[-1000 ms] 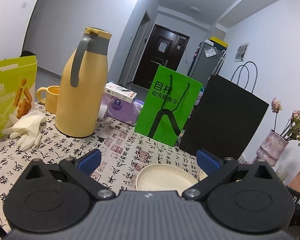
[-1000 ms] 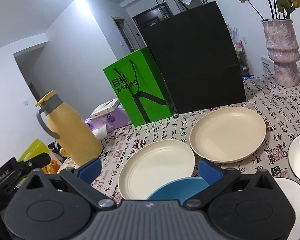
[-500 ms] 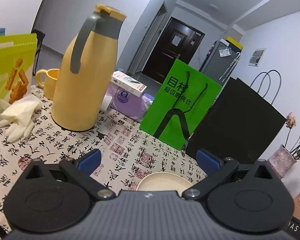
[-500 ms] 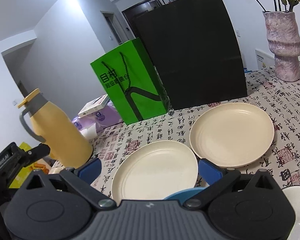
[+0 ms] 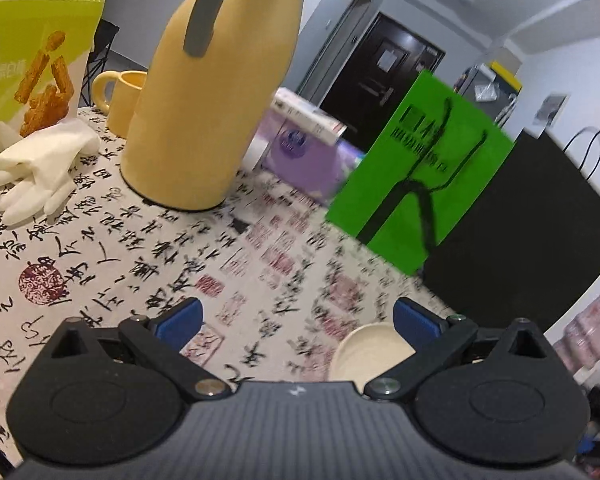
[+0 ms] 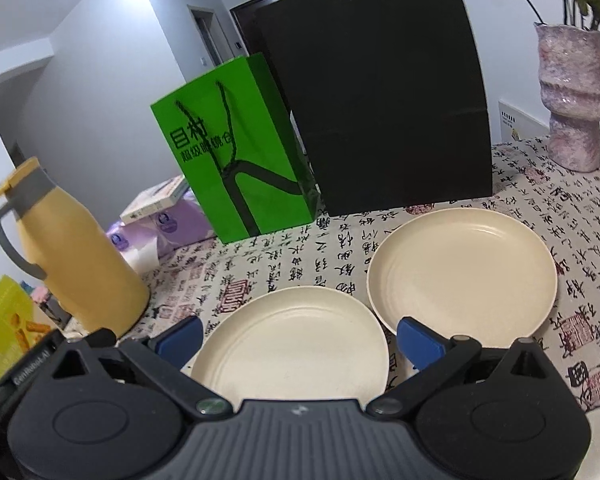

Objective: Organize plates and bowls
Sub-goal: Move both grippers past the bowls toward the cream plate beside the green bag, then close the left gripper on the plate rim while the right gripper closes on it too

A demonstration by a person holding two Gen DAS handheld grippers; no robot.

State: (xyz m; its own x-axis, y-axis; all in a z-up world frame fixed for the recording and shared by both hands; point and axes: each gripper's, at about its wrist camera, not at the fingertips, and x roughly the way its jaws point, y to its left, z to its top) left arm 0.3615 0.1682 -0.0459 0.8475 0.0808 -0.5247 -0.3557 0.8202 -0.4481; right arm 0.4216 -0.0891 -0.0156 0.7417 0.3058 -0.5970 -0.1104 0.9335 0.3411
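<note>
Right gripper (image 6: 298, 340) spread wide, nothing between its blue pads (image 6: 420, 342); near plate (image 6: 290, 346) sits dead centre in the lower middle of the right wrist view, filling the gap between the fingers and running under the gripper body at the bottom edge. Cannot tell whether the pads touch its rim or hover just above. Far plate (image 6: 462, 270) lies right of centre, just beyond the right pad, its rim just beside the near plate's. Both plates round, so no long axis to line up; the thin rim edge is the only place to grip. Left gripper (image 5: 298, 318) also wide and empty, over bare tablecloth (image 5: 100, 264); only a sliver of a cream plate (image 5: 366, 354) shows at lower right of the left wrist view, tucked behind its right pad. Flask (image 5: 208, 92) fills that view's upper left, green bag (image 5: 416, 168) right of centre, black bag (image 6: 376, 92) top centre of the right view. Judgement: the right hand is the nearer, squared straight onto the near plate; the left sits off to the plate's side. The coming move likely turns on dropping the right gripper to the near rim.
</note>
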